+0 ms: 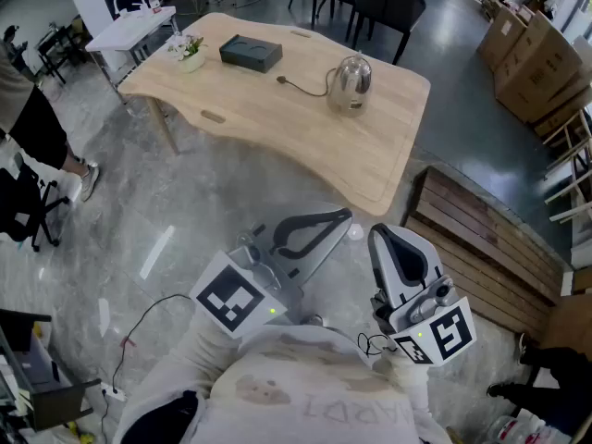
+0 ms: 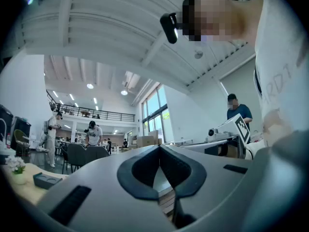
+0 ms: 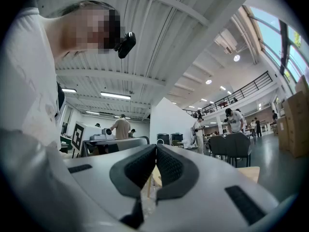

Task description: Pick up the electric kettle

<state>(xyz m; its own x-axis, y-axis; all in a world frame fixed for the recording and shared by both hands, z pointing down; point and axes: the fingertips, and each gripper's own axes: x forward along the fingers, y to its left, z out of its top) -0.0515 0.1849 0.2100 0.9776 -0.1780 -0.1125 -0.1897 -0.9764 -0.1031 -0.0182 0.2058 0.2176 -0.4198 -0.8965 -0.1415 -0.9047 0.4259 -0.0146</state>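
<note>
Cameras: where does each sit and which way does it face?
Head view: on head, steeply down at table, kettle; shows shirt, left tongs, right tongs.
Left gripper view: on left tongs, roughly level toward chairs; shut tongs, shirt.
Right gripper view: on right tongs, likewise; shut tongs, shirt.
Shared: each gripper view sees the other's marker cube.

Wooden table (image 1: pixel 277 118), dark box (image 1: pixel 251 53), small flower pot (image 1: pixel 190 52), perhaps cardboard boxes (image 1: pixel 532 58)

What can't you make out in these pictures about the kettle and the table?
Electric kettle: small in head view, handle and base unclear; not visible in either gripper view.
Dark box: too small to identify, head view.
Cord: thin; connection to kettle unclear.
</note>
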